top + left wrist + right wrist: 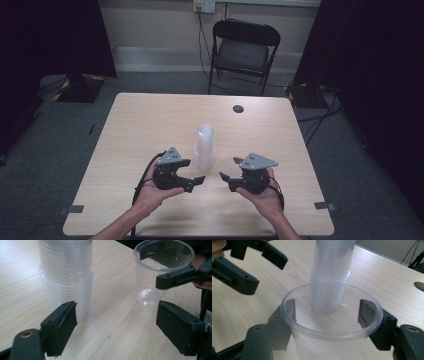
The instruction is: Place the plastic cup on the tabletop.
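Behind single cup [332,322], blurred stack [332,272]

Light wood-grain table [150,130], stack of clear plastic cups [204,147] upright near its centre, single clear cup [160,272] standing just right of the stack, dark round hole [238,108] far right of centre.
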Action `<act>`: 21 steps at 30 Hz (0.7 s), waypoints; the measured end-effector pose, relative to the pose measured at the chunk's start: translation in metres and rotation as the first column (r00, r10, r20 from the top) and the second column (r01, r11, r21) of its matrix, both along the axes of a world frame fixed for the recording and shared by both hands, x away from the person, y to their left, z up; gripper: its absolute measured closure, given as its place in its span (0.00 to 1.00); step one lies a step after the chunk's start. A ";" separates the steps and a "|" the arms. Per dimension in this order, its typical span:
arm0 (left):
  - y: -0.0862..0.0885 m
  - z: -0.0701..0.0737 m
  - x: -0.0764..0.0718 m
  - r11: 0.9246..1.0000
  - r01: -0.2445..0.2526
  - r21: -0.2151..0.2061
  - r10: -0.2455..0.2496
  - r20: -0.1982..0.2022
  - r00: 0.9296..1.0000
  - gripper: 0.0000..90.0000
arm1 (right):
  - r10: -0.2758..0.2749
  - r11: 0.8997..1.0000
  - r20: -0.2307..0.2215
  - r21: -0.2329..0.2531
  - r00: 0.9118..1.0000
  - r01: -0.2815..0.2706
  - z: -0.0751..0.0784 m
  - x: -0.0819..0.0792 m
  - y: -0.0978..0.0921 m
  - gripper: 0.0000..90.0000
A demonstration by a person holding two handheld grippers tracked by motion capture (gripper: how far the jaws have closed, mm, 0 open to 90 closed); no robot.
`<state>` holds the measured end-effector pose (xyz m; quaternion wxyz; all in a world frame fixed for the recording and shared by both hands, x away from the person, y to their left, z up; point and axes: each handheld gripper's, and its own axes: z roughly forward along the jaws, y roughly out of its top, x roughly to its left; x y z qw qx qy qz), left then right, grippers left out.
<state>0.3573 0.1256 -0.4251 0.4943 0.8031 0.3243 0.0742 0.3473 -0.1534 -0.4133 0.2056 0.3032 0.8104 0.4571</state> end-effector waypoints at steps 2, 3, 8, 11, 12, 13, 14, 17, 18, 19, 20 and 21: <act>0.004 -0.002 -0.001 1.000 0.003 0.019 -0.003 0.014 1.000 0.18 | -0.020 1.000 -0.005 0.018 1.000 0.020 0.001 0.003 -0.002 0.34; 0.005 -0.003 -0.002 1.000 0.002 0.023 -0.002 0.015 1.000 0.18 | -0.027 0.999 -0.008 0.034 1.000 0.027 0.002 0.005 -0.003 0.34; 0.016 -0.008 -0.005 0.999 -0.017 0.051 0.016 0.017 1.000 0.18 | -0.067 0.992 -0.010 0.107 0.998 0.067 0.008 0.016 -0.009 0.34; 0.022 -0.009 -0.007 0.997 -0.033 0.064 0.032 0.016 0.999 0.18 | -0.106 0.988 0.008 0.116 0.994 0.104 0.012 0.027 -0.013 0.34; 0.024 -0.009 -0.007 0.997 -0.042 0.063 0.041 0.016 0.999 0.18 | -0.106 0.988 0.008 0.116 0.994 0.104 0.012 0.027 -0.013 0.34; 0.026 -0.011 -0.009 0.997 -0.050 0.054 0.050 0.014 0.999 0.18 | -0.113 0.987 0.012 0.114 0.994 0.111 0.012 0.030 -0.015 0.34; 0.029 -0.011 -0.010 0.997 -0.050 0.065 0.049 0.018 0.999 0.18 | -0.123 0.985 0.002 0.124 0.992 0.122 0.013 0.034 -0.016 0.34; 0.034 -0.015 -0.013 0.997 -0.055 0.058 0.053 0.029 0.998 0.18 | -0.152 0.978 -0.017 0.143 0.988 0.153 0.014 0.044 -0.020 0.34; 0.036 -0.017 -0.015 0.997 -0.056 0.058 0.055 0.018 0.998 0.18 | -0.157 0.977 -0.016 0.145 0.987 0.158 0.014 0.047 -0.021 0.34; 0.037 -0.018 -0.016 0.996 -0.058 0.073 0.058 0.010 0.998 0.18 | -0.158 0.975 -0.023 0.152 0.987 0.159 0.014 0.050 -0.021 0.34; 0.039 -0.020 -0.018 0.995 -0.065 0.076 0.065 0.005 0.998 0.18 | -0.167 0.974 -0.024 0.152 0.986 0.168 0.014 0.053 -0.022 0.34; 0.040 -0.022 -0.019 0.994 -0.064 0.089 0.063 0.006 0.998 0.18 | -0.175 0.973 -0.019 0.146 0.984 0.176 0.015 0.055 -0.021 0.34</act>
